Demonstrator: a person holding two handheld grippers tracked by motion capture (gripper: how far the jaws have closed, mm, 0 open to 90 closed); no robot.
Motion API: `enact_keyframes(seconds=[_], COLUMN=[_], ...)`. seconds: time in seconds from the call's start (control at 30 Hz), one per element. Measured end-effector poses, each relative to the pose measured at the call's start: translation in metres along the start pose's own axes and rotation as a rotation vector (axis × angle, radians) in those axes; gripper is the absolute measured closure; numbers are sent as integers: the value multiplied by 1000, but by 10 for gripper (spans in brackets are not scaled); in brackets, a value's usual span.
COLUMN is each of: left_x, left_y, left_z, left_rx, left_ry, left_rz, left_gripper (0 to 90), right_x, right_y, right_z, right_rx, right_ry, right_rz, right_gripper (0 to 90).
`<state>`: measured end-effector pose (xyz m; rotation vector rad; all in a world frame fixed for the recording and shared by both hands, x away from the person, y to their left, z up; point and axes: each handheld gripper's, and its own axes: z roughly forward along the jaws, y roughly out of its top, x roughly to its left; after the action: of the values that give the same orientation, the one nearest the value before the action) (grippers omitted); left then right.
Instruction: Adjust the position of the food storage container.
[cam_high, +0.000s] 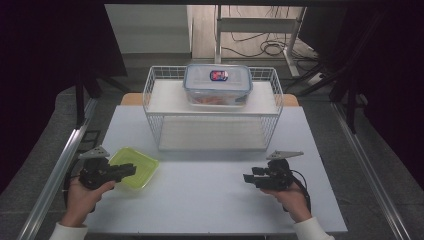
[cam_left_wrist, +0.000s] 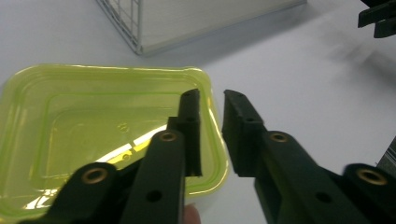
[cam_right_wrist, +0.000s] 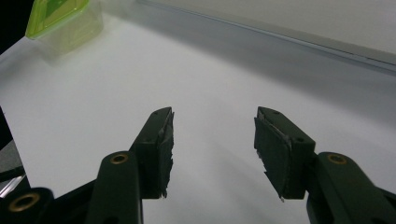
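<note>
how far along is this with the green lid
Early. Done: a clear box sits on the wire rack. In hand: the left gripper, jaws open, straddles the green lid's edge, not yet clamped. Left: grip and move it; the right gripper waits open over bare table.

I see a white table carrying a wire basket at the back and a green lid front left.

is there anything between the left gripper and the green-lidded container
Nothing visible. The left gripper is already at the green-lidded container, jaws open a little astride its near right edge, one jaw over the lid and one outside the rim. The wire basket stands farther back, out of the way.
</note>
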<state>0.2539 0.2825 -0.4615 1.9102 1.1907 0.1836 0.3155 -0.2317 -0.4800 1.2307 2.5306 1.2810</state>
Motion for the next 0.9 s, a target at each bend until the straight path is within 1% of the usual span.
enact_keyframes(seconds=[0.07, 0.1, 0.13, 0.17, 0.27, 0.33, 0.37, 0.4, 0.43, 0.47, 0.5, 0.53, 0.57, 0.6, 0.63, 0.67, 0.7, 0.77, 0.8, 0.83, 0.87, 0.9], left_x=[2, 4, 5, 7, 11, 18, 18, 24, 24, 36, 36, 46, 46, 56, 56, 68, 68, 79, 86, 86, 91, 91], left_y=[-1, -1, -1, -2, -3, -2, -2, -1, -1, 0, 0, 1, 1, 2, 2, 3, 3, 4, 5, 5, 6, 6], left_z=[-1, -2, -2, -3, -3, -6, -6, -9, -9, -12, -12, -14, -14, -13, -13, -10, -10, -6, -1, -1, 3, 3], left_rx=[-4, -4, -3, -1, 2, -5, -5, -11, -11, -23, -23, -28, -28, -29, -29, -24, -24, -17, -5, -5, 7, 7], left_ry=[1, 1, 1, 11, 26, 51, 51, 77, 77, 97, 97, 121, 121, 136, 136, 147, 147, 154, 168, 168, 187, 187], left_rz=[-1, -2, -3, -2, -2, -14, -14, -22, -22, -45, -45, -55, -55, -66, -66, -85, -85, -107, -121, -121, -120, -120], left_gripper=[834, 834, 852, 878, 888, 892, 895, 898, 899, 900, 900, 900, 900, 900, 900, 900, 900, 900, 900, 900, 900, 900], right_x=[0, 0, -1, -1, -1, -1, -1, -1, -1, -1, -1, -1, -1, 0, 0, 0, 0, 0, 0, 0, 0, 0], right_y=[0, 0, 0, 0, 0, 0, 0, 0, 0, 0, 0, 0, 0, 0, 0, 0, 0, 1, 1, 1, 2, 2], right_z=[-1, -1, -1, 0, 0, 1, 1, 1, 1, 1, 1, 2, 2, 2, 2, 2, 2, 1, -2, -2, -3, -3], right_rx=[0, 0, 0, 0, 3, 8, 8, 7, 7, 7, 7, 6, 6, 5, 5, 4, 4, 0, -7, -7, -16, -16], right_ry=[-1, -1, -2, -3, -3, -2, -2, -2, -2, -3, -3, -3, -4, -3, -3, -4, -4, -4, -4, -4, -5, -5], right_rz=[2, 2, 3, 3, 5, 3, 3, 3, 3, 3, 4, 5, 6, 6, 6, 8, 8, 7, 11, 11, 11, 11], right_gripper=[468, 468, 467, 466, 465, 463, 463, 462, 462, 460, 459, 460, 459, 459, 459, 459, 459, 456, 456, 456, 456, 456])
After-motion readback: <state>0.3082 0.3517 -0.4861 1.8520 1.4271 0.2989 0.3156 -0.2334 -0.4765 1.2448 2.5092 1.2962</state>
